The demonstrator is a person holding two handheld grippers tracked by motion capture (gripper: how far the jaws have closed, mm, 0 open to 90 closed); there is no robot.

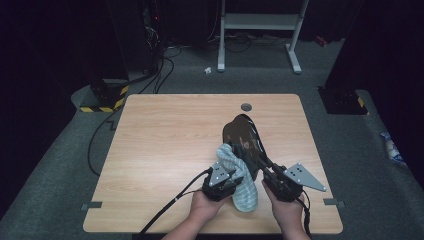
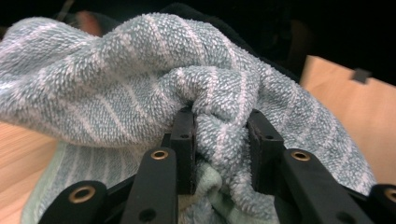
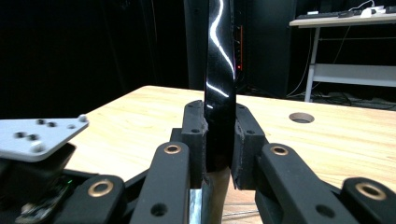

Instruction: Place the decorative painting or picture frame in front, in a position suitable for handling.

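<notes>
Towel (image 2: 140, 93) bunched in left tool (image 2: 219, 140) hides part of the dark glossy object (image 3: 219, 70) the right tool (image 3: 219, 135) pinches.

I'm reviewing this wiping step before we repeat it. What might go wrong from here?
1. The right claw pinches only the thin edge of the glossy black oval dish, held upright; it may slip or twist under rubbing.
2. The left claw grips just a small fold of the blue-and-white striped terry towel, so it may pull free.
3. The towel's loose end lies on the wooden table and may drag.
</notes>
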